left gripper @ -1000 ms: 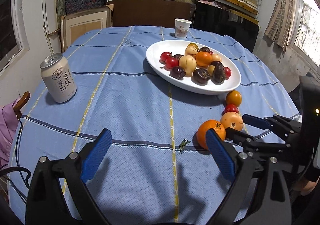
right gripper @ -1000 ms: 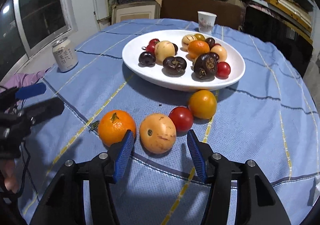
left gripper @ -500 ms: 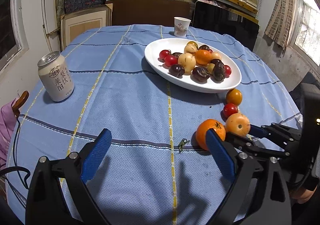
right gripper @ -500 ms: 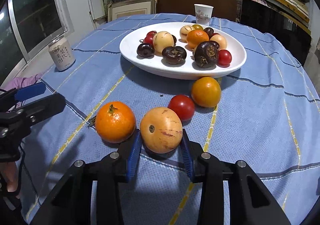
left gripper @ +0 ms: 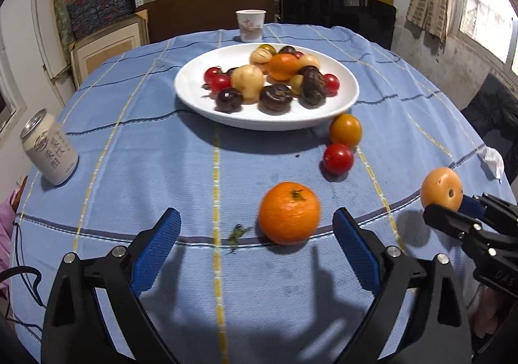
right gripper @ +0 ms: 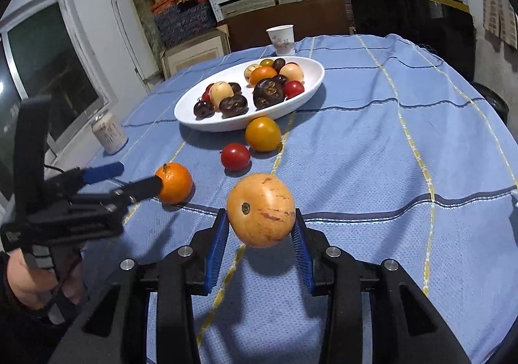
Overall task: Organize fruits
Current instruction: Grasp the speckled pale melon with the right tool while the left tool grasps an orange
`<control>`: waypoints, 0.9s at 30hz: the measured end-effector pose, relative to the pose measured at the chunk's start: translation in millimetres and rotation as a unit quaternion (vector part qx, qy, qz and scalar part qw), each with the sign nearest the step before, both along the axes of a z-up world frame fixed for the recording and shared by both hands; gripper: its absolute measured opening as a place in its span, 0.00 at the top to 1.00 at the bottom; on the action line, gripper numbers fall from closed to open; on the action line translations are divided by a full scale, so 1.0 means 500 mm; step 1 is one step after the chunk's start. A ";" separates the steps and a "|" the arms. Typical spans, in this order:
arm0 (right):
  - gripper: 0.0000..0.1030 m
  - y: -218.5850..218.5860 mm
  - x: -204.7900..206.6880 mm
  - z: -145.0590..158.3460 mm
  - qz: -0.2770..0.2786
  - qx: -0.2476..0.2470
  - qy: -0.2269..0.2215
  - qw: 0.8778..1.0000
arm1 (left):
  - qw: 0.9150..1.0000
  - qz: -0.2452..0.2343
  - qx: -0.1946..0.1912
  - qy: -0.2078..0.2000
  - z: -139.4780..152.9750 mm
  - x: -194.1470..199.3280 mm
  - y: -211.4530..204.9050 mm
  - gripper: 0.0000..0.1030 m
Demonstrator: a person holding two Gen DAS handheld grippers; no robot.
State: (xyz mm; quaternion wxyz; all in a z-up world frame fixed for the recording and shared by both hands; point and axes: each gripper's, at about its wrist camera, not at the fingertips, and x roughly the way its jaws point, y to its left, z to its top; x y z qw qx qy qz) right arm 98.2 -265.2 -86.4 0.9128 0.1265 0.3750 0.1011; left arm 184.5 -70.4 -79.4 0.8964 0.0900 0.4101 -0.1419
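My right gripper [right gripper: 260, 224] is shut on a pale orange round fruit [right gripper: 261, 209], lifted off the blue cloth; the fruit [left gripper: 441, 187] also shows at the right in the left wrist view, held by the right gripper [left gripper: 453, 207]. An orange tangerine [left gripper: 289, 212] lies on the cloth between the spread blue pads of my open left gripper [left gripper: 255, 245], untouched. A red tomato [left gripper: 338, 158] and a yellow-orange tomato [left gripper: 345, 130] lie in front of the white plate [left gripper: 194, 98], which holds several fruits.
A drink can [left gripper: 49, 152] stands at the left edge of the table. A paper cup [left gripper: 250, 25] stands behind the plate. A small green stem bit [left gripper: 238, 232] lies beside the tangerine. A crumpled white paper [left gripper: 491, 159] lies at the right edge. Shelves and boards line the back wall.
The right gripper closed on the pale orange fruit, lifted it and carried it away from the tangerine. The left gripper moved in, and the tangerine now sits between its open pads.
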 end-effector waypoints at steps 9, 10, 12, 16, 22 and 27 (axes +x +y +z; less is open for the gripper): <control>0.62 -0.009 -0.004 0.003 0.000 0.017 -0.010 1.000 | 1.000 -0.008 0.021 -0.006 -0.012 0.004 -0.041 0.10; 0.62 -0.010 -0.005 0.003 0.000 0.018 -0.011 1.000 | 1.000 -0.008 0.022 -0.006 -0.013 0.006 -0.042 0.10; 0.62 -0.011 -0.005 0.003 0.000 0.019 -0.012 1.000 | 1.000 -0.007 0.024 -0.003 -0.019 0.010 -0.045 0.10; 0.62 -0.012 -0.008 0.004 -0.002 0.019 -0.012 1.000 | 1.000 -0.004 0.030 -0.001 -0.034 0.012 -0.047 0.10; 0.61 -0.014 -0.015 0.009 -0.006 0.022 -0.023 0.999 | 1.000 -0.011 0.018 0.008 -0.042 0.015 -0.043 0.57; 0.61 -0.017 -0.015 0.008 -0.009 0.026 -0.021 0.999 | 1.000 -0.011 0.012 0.005 -0.039 0.006 -0.038 0.57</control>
